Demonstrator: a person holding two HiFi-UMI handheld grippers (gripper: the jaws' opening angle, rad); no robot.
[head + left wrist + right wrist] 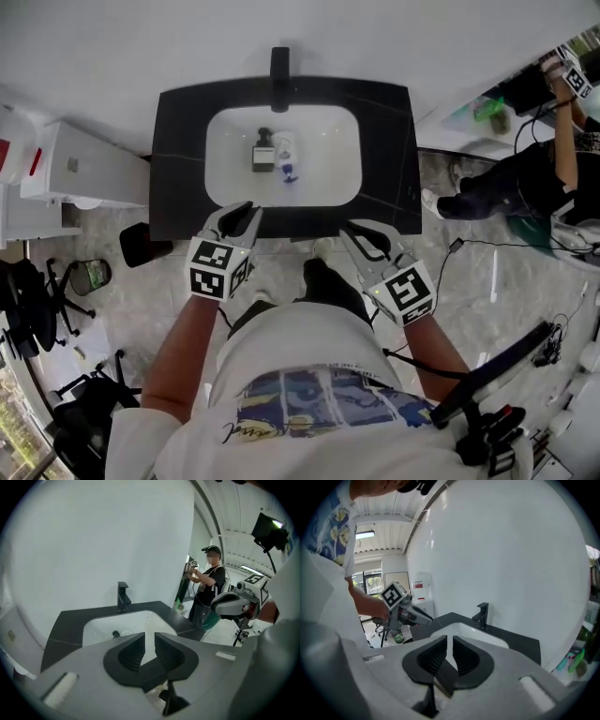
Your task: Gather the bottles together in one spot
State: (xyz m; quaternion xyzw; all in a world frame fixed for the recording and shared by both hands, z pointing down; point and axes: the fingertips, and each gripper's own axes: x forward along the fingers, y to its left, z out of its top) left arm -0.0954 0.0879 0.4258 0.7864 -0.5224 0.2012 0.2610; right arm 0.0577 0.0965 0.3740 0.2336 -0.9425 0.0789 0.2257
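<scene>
Open basin from above, faucet behind, bottles apparently central

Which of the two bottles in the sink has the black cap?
The squarish grey bottle, on the left in the head view. The pale bottle beside it shows a blue part at its near end instead.

The left gripper is filling the six o'clock area, its jaws standing slightly apart with nothing between them. Beyond them a white sink is sitting in a black worktop, with a black faucet rising at its far edge. A small dark thing, possibly a bottle's cap, is lying in the basin. At three o'clock the right gripper is hovering, and a person is standing at two o'clock.
</scene>
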